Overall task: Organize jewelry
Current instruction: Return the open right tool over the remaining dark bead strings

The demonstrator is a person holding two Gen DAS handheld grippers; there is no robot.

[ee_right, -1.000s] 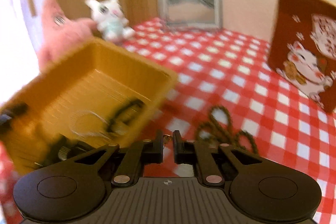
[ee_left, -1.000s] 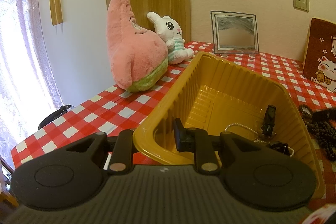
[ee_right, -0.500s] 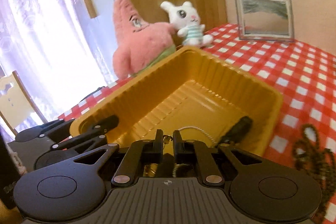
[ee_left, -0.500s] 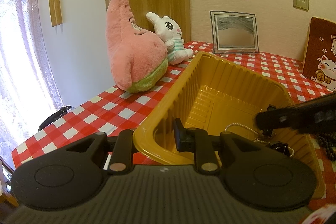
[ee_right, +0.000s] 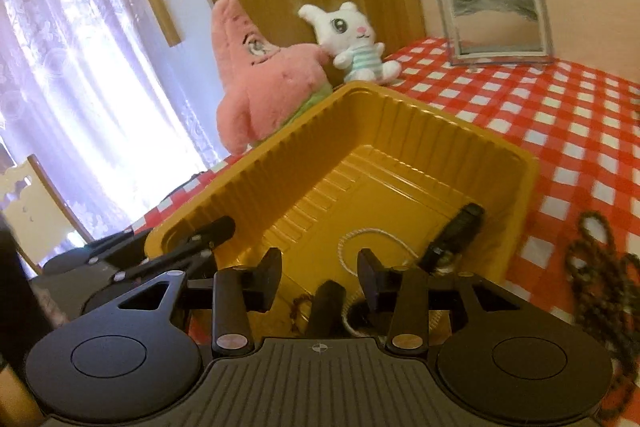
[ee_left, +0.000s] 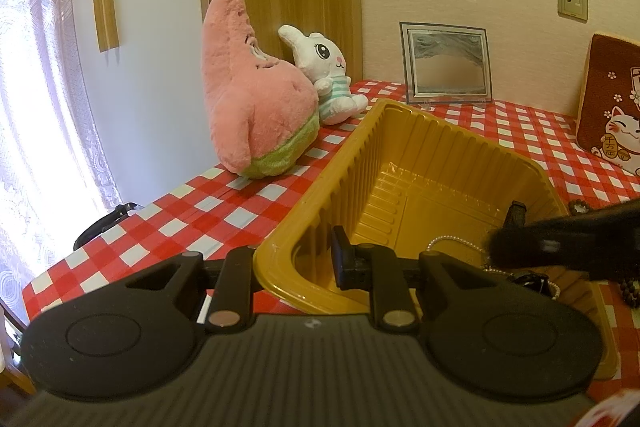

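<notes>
Left tool [ee_left: 294,259] fills the bottom of the left wrist view, its jaws clamped on the near wall of the yellow tray [ee_left: 460,151], one finger outside and one inside the rim. Right tool [ee_right: 318,277] spans the bottom of the right wrist view, above the tray's near end; its jaws have just been opening and now stand apart with nothing pressed between the pads, and a small beaded piece [ee_right: 298,309] hangs below the gap. In the left wrist view that tool shows as a dark blur at the right edge.

Under everything lies the worktop [ee_left: 188,211], covered in red and white checks. A pink plush star [ee_left: 252,107] and a white plush rabbit [ee_left: 328,75] sit at the centre left, against a wooden panel.

The tray occupies the frame's centre. Inside it, lower right, lie a white bead strand [ee_right: 374,239] and a black clip [ee_right: 456,235]. A dark bead necklace [ee_right: 600,263] lies on the cloth at the right edge, outside the tray.
</notes>
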